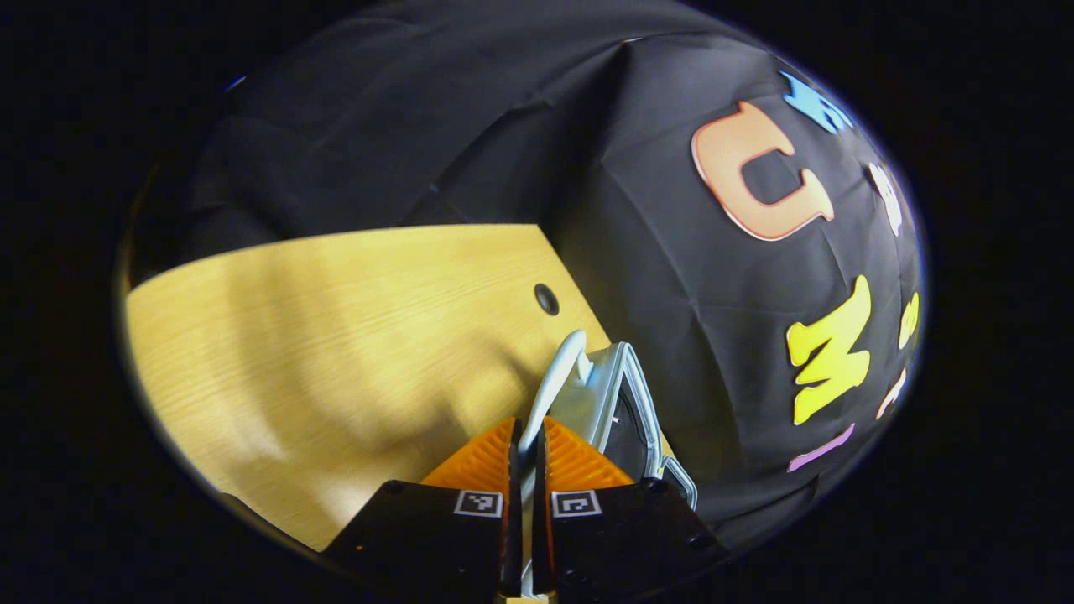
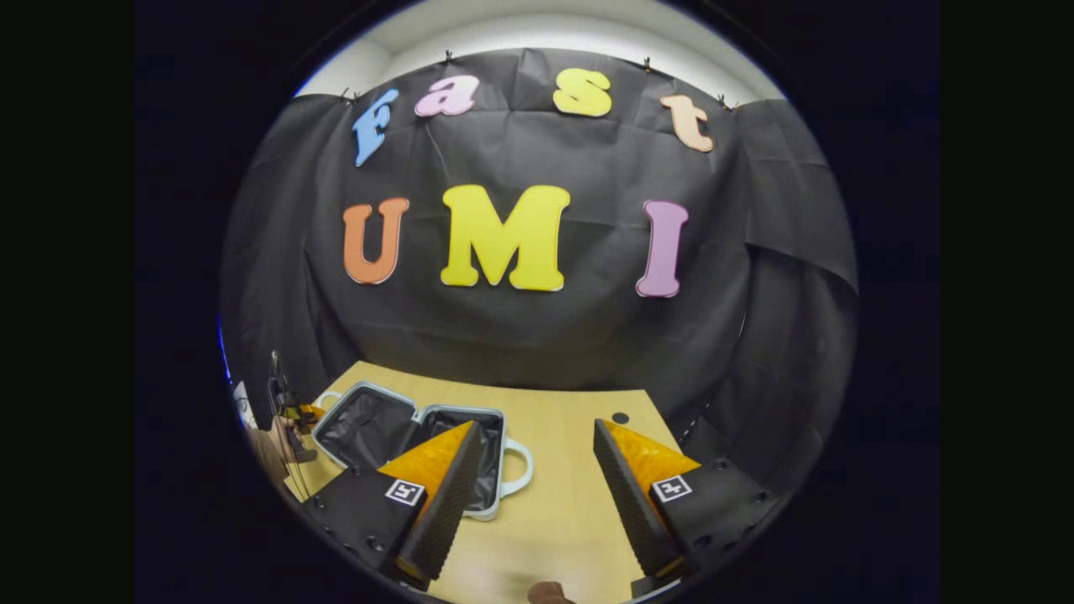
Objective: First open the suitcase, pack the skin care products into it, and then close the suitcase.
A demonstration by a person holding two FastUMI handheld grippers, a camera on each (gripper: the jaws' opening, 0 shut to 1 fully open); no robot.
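On the wooden table: suitcase [image 2: 419, 440] lies open, dark crinkled lining showing, near the left edge.
Left gripper [image 1: 527, 445]: clamped on the suitcase's pale curved handle [image 1: 554, 377].
Right gripper [image 2: 537, 470]: fingers spread wide, nothing between them, above bare table [image 2: 562, 503].

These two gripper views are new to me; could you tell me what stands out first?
The open suitcase lies flat on the wooden table, its dark lining showing, at the left of the right gripper view. In the left gripper view, the left tool is shut on the suitcase's pale handle. The right tool hangs open above the table.
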